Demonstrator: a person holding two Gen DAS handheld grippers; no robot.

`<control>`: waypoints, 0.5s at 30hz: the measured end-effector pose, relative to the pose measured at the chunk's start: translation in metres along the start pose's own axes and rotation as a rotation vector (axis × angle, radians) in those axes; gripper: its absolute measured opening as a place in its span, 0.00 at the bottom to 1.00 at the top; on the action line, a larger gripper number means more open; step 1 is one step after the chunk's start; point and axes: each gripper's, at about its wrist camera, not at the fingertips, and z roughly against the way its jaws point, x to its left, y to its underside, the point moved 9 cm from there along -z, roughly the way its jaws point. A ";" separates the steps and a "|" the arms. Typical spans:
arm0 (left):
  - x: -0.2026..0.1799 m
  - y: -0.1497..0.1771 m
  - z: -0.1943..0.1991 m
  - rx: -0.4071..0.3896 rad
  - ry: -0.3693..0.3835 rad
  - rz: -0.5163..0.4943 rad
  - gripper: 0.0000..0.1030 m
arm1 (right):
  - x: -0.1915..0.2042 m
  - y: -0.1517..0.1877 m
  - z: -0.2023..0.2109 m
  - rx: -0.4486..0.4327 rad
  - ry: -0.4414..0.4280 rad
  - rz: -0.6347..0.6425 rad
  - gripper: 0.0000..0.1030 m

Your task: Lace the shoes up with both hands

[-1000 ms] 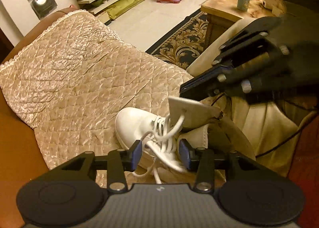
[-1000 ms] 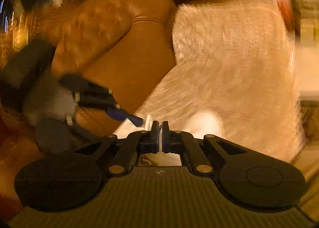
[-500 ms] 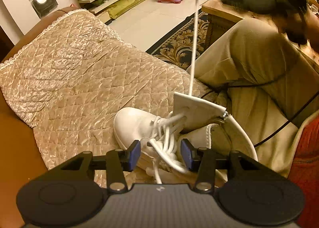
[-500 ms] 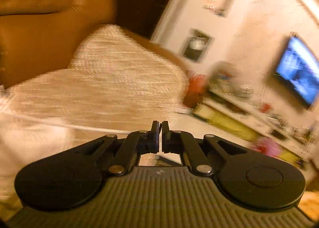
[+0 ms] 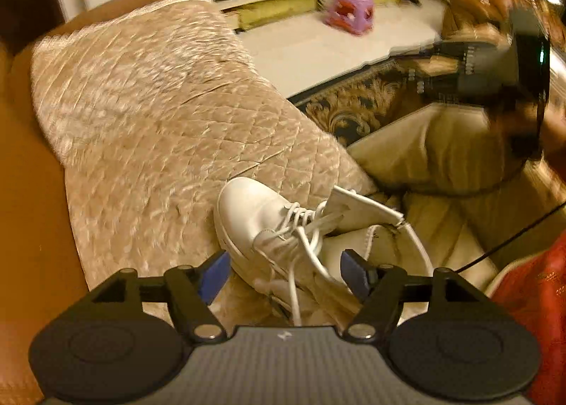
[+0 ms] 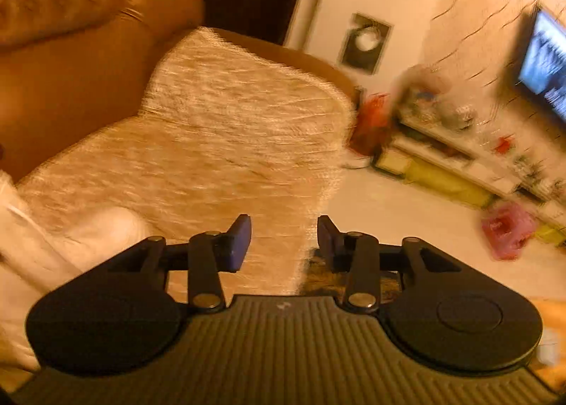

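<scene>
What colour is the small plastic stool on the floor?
The stool is purple and pink, clearest in the left wrist view.

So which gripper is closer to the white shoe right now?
Left. The left gripper hangs just over the white shoe, jaws opening around its laces; the right gripper is off beside it, opening on nothing.

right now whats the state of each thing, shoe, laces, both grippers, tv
shoe: lying on the quilted sofa cover, tongue up
laces: threaded through the eyelets, not tied, ends trailing loose
left gripper: jaws opening, astride the shoe and laces, pads not pressing
right gripper: jaws opening, nothing between them
tv: on, picture blurred
</scene>
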 end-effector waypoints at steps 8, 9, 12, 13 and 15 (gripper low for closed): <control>0.004 0.047 0.011 0.012 0.156 0.234 0.79 | 0.088 -0.025 0.025 0.070 -0.670 -0.132 0.47; 0.002 0.053 0.006 0.026 0.166 0.249 0.79 | 0.100 -0.029 0.032 0.049 -0.700 -0.058 0.47; -0.005 0.068 -0.007 0.042 0.194 0.284 0.79 | 0.148 -0.025 0.050 0.026 -0.737 0.331 0.47; -0.006 0.071 -0.010 0.043 0.191 0.287 0.79 | 0.164 -0.021 0.054 0.034 -0.735 0.494 0.47; -0.010 0.078 -0.015 0.044 0.190 0.293 0.79 | 0.191 -0.005 0.058 0.062 -0.697 0.802 0.46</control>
